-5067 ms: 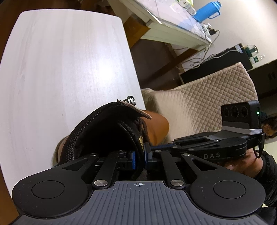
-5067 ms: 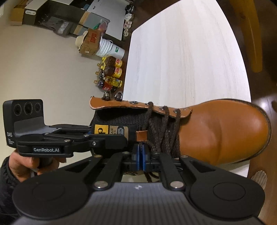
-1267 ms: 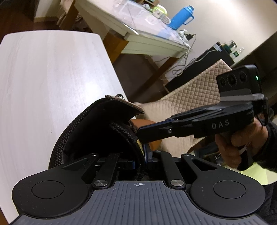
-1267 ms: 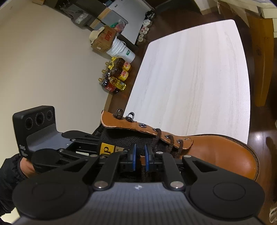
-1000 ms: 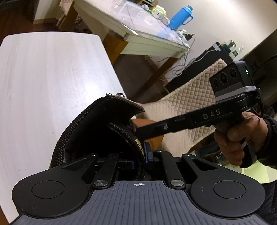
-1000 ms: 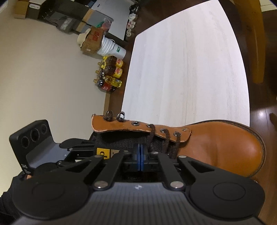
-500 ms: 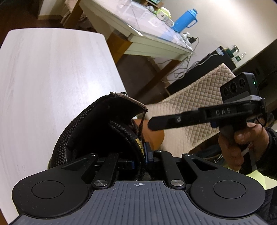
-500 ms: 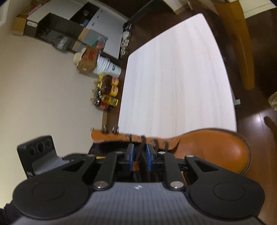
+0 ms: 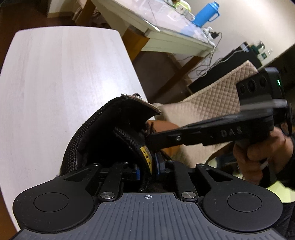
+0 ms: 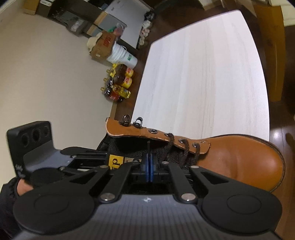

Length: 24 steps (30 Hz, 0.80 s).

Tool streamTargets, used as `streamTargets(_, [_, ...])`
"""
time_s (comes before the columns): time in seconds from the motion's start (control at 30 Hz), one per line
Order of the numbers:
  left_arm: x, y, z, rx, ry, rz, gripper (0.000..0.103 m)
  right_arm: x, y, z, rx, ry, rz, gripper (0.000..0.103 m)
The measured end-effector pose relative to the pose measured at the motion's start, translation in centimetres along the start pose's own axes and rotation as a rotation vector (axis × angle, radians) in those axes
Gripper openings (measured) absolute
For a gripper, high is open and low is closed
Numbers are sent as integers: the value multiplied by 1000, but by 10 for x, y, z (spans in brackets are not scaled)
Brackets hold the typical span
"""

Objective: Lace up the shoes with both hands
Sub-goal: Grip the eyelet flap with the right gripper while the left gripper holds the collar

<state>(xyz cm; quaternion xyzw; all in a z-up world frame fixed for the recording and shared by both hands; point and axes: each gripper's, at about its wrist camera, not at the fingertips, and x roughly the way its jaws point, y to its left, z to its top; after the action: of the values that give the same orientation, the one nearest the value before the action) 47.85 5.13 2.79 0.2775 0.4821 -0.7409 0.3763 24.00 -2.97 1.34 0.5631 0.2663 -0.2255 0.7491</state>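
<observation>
A tan leather boot (image 10: 239, 158) lies on the white table (image 10: 202, 77), toe to the right. A dark brown lace (image 10: 168, 147) runs through its lower eyelets; the top eyelet and two hooks (image 10: 132, 120) are bare. My left gripper (image 9: 147, 166) is shut on the boot's black padded tongue (image 9: 132, 144) at the collar. My right gripper (image 10: 149, 162) is shut on the lace's thin tip (image 10: 148, 145), which sticks up above its blue pads beside the eyelet flap. In the left wrist view the right gripper (image 9: 153, 140) reaches in from the right to the tongue.
A beige quilted chair (image 9: 212, 97) stands right of the table. A desk with a blue bottle (image 9: 204, 13) is behind. Bottles (image 10: 119, 83), a white bucket and boxes sit on the floor by the wall. The boot is near the table's near edge.
My right gripper opened half a second ago and has shut again, now on the lace tip. It has dropped closer to the boot. My left gripper kept its hold on the tongue.
</observation>
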Motion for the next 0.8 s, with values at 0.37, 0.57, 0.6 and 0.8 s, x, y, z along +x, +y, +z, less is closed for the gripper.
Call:
streamTargets(0.37, [-1, 4, -2, -9, -20, -6, 21, 17, -4, 34, -2, 116, -15, 3])
streamTargets(0.57, [1, 2, -3, 3, -11, -9, 21, 20, 4, 24, -63, 102, -39, 3])
streamTargets(0.6, [1, 2, -3, 3, -8, -10, 21, 21, 5, 25, -72, 112, -46, 3])
streamTargets(0.8, [0, 2, -2, 3, -1, -10, 21, 27, 12, 35, -127, 183, -67, 3])
